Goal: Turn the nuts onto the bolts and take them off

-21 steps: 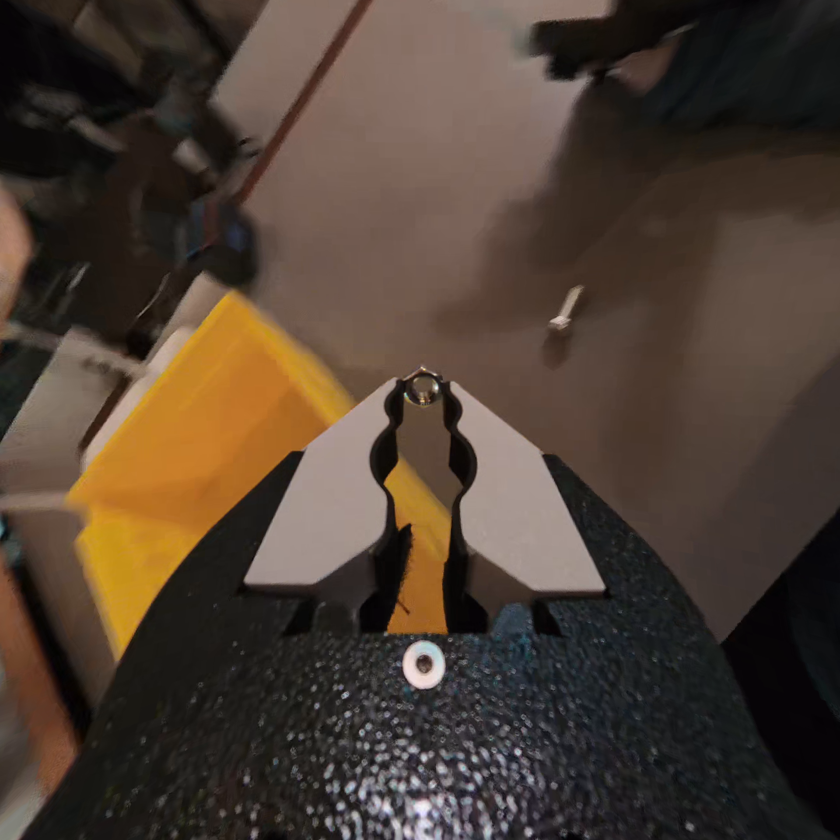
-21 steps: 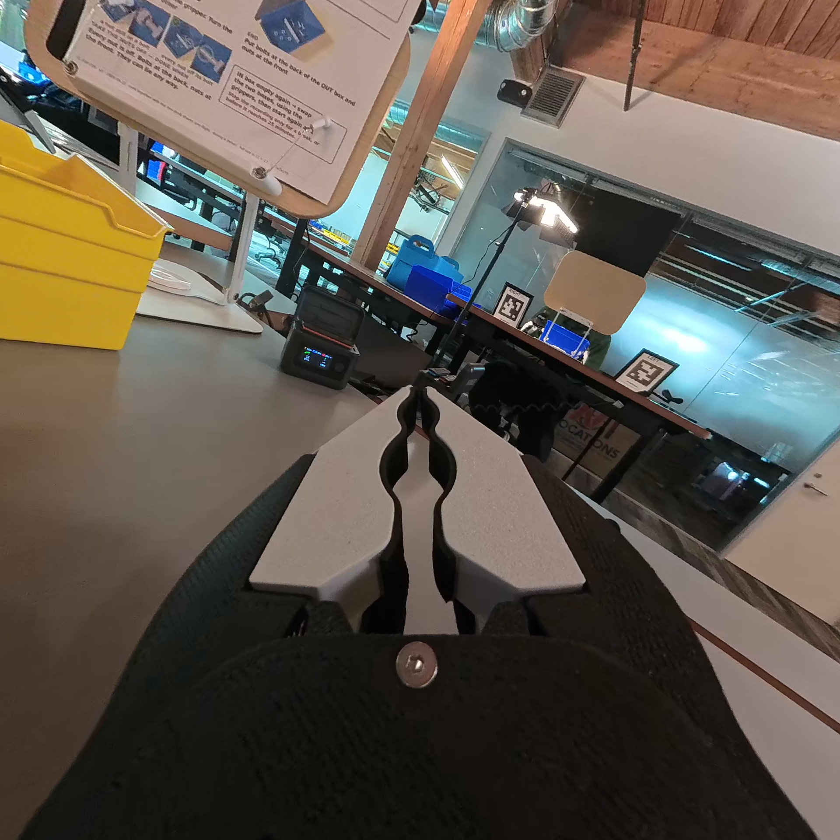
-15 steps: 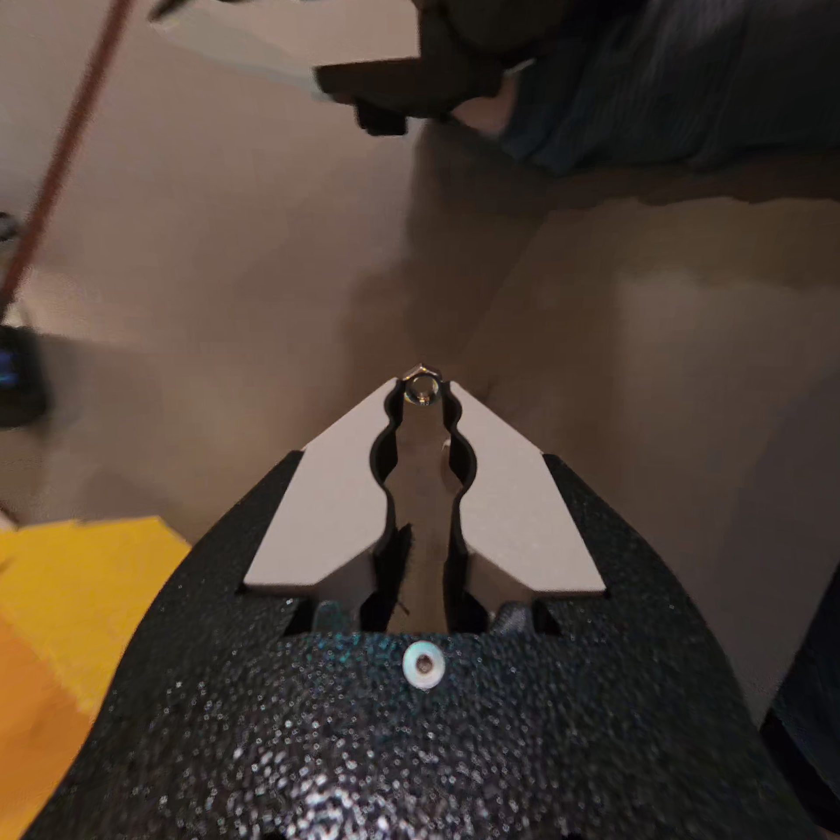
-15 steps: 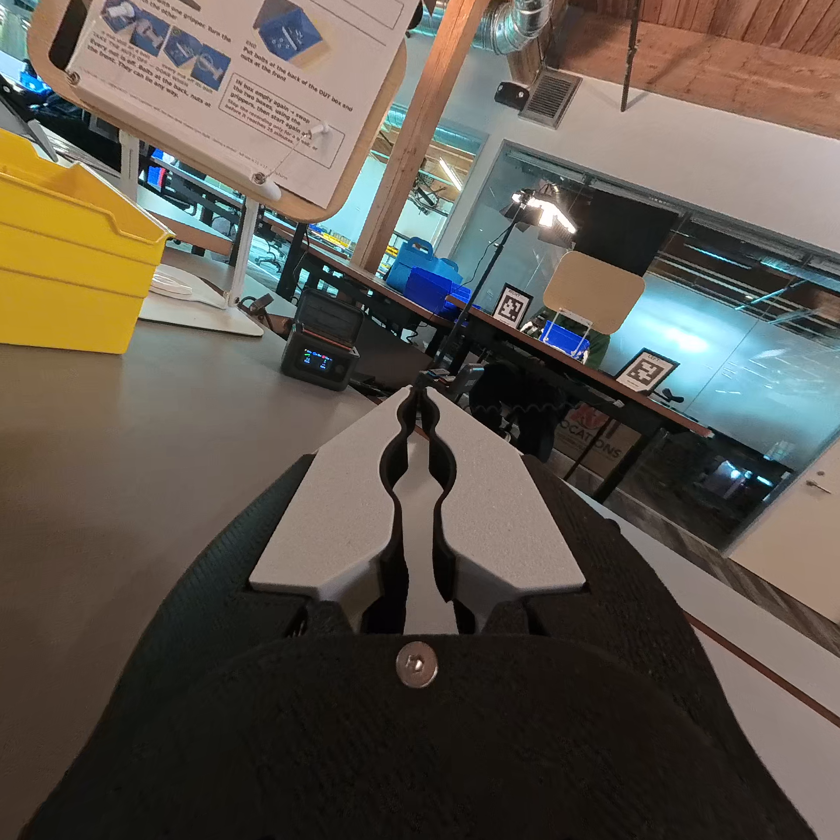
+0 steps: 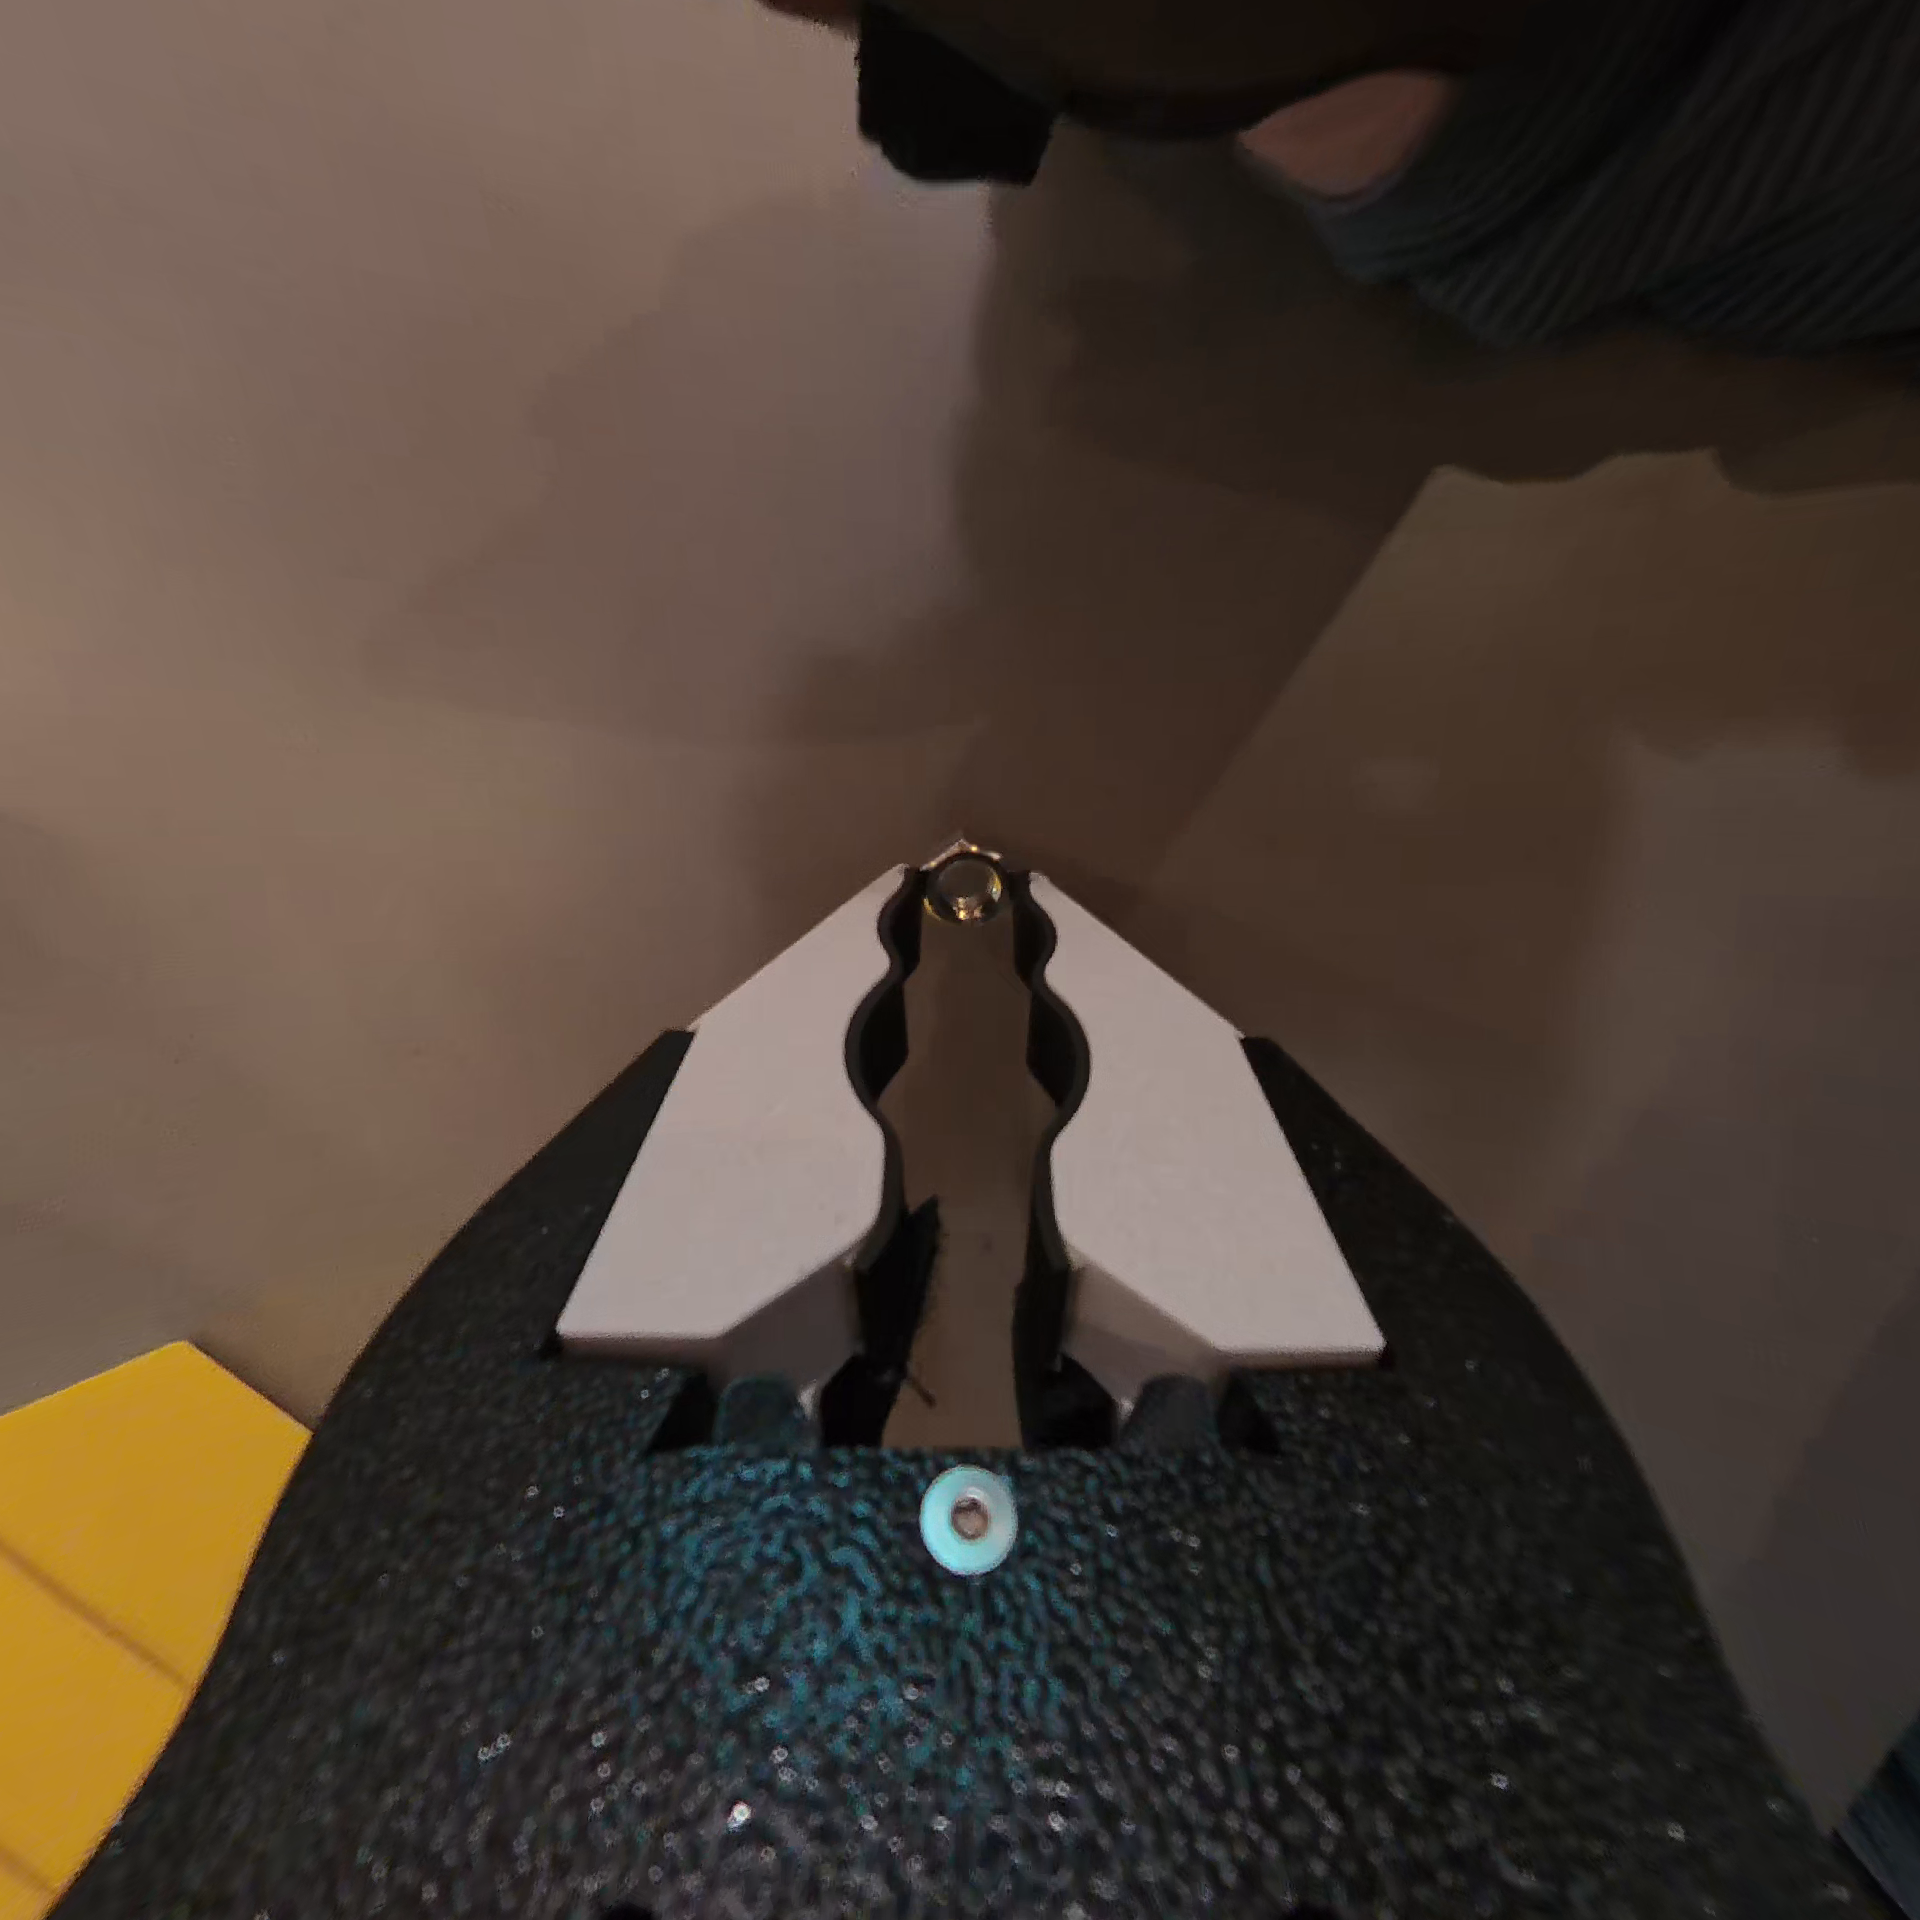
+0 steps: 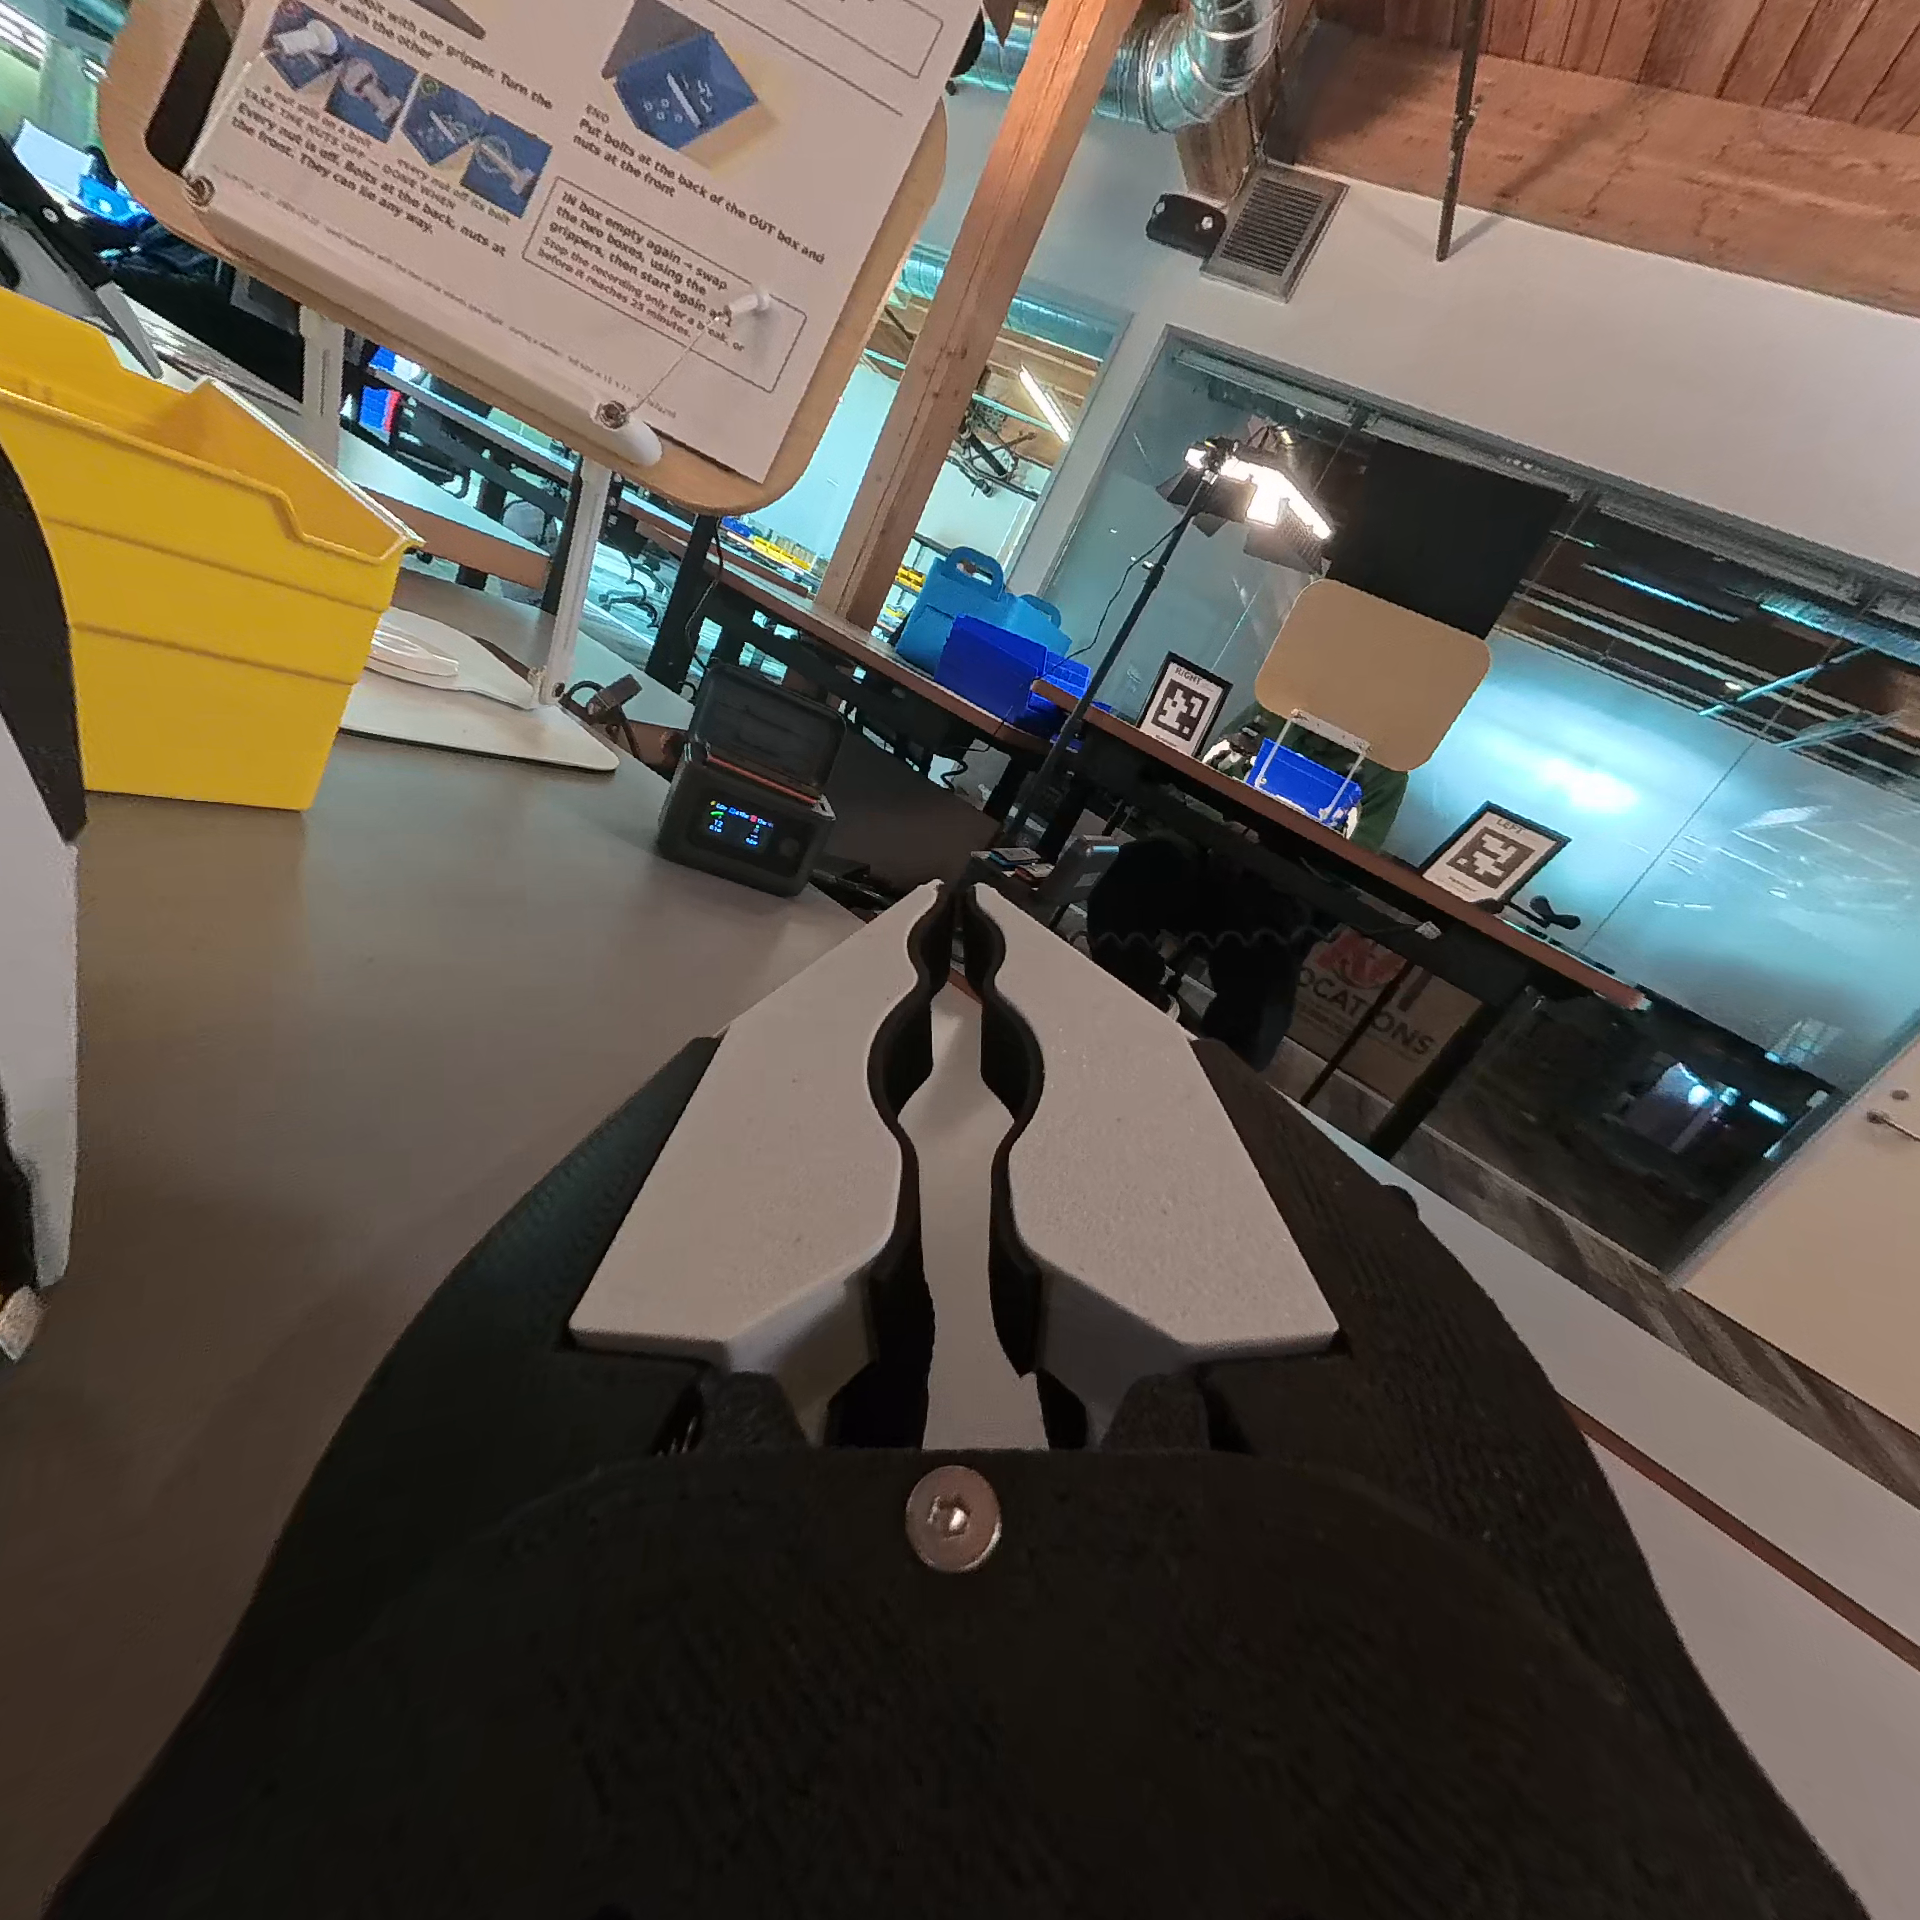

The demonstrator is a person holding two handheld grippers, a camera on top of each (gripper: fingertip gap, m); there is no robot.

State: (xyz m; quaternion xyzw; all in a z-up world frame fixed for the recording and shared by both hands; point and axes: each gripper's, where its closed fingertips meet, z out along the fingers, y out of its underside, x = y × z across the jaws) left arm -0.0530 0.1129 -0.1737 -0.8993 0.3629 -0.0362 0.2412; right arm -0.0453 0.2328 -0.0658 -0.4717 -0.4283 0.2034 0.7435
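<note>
In the left wrist view my left gripper [image 5: 964, 894] is shut on a small silver nut [image 5: 964, 891], pinched at the very fingertips above the grey table [image 5: 468, 623]. No bolt shows in either view. In the right wrist view my right gripper [image 6: 956, 900] is shut with nothing seen between its fingers, held low over the table and pointing out across the room. A white and black part of the left gripper [image 6: 31, 935] shows at that view's left edge. A black part of the right gripper [image 5: 956, 125] and a person's striped sleeve [image 5: 1662, 208] lie along the top of the left wrist view.
A yellow bin [image 6: 208, 644] stands on the table at the left; its corner [image 5: 104, 1558] shows at the bottom left of the left wrist view. Behind it are an instruction board on a white stand [image 6: 540, 208] and a small black device with a lit screen [image 6: 748, 821]. My right fingertips sit around 15 cm from my left ones.
The left wrist view has swung away: the bolt on the table and most of the yellow bin have left it, and the sleeve is closer. The left gripper has entered the right wrist view.
</note>
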